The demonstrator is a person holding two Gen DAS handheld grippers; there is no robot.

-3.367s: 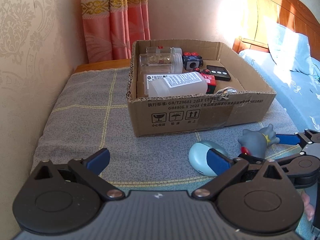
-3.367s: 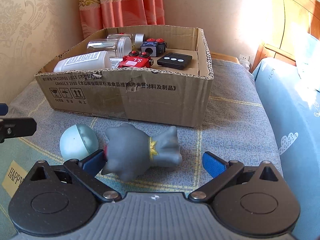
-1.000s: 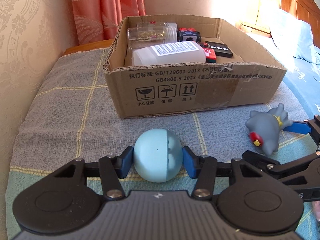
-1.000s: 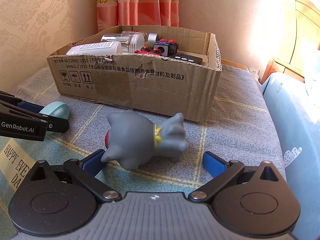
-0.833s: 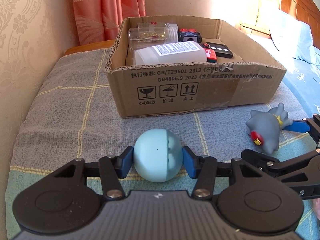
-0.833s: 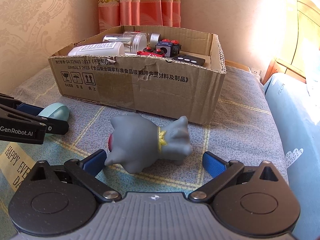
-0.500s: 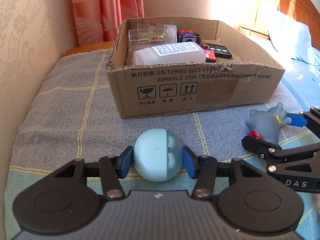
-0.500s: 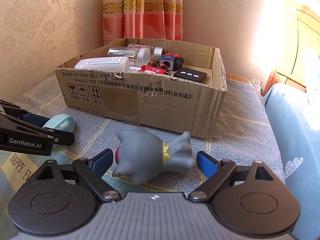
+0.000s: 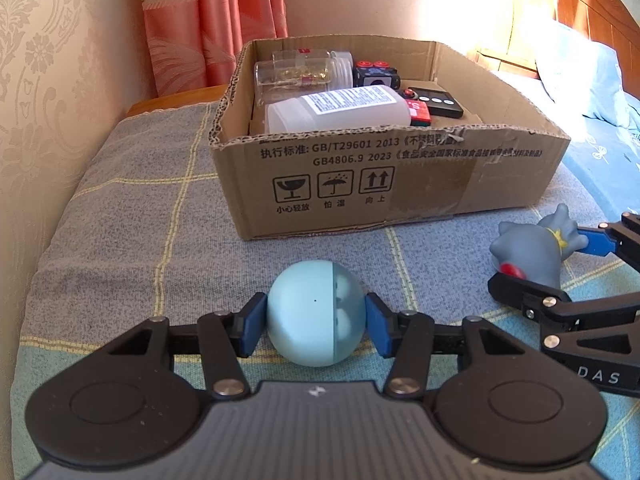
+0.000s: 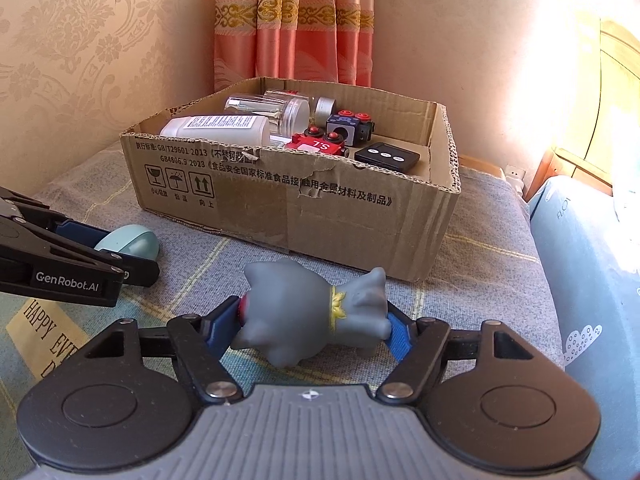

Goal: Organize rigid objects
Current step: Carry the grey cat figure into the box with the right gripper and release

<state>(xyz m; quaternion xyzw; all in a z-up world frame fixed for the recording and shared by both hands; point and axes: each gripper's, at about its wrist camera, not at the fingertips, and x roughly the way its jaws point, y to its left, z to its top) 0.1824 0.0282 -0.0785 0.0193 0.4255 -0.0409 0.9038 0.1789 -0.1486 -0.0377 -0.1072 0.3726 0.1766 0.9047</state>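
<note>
Right now the left gripper (image 9: pixel 316 322) is clamped on a pale blue ball (image 9: pixel 316 314) low over the checked blanket (image 9: pixel 120 220), just in front of the cardboard box (image 9: pixel 400 184). Beside it, the right gripper (image 10: pixel 316 326) squeezes a grey cat figurine (image 10: pixel 308 312) end to end, while a white bottle (image 9: pixel 340 114), clear jars (image 10: pixel 276 110), toy blocks (image 10: pixel 320 144) and a black remote (image 10: pixel 387 157) lie inside the box
</note>
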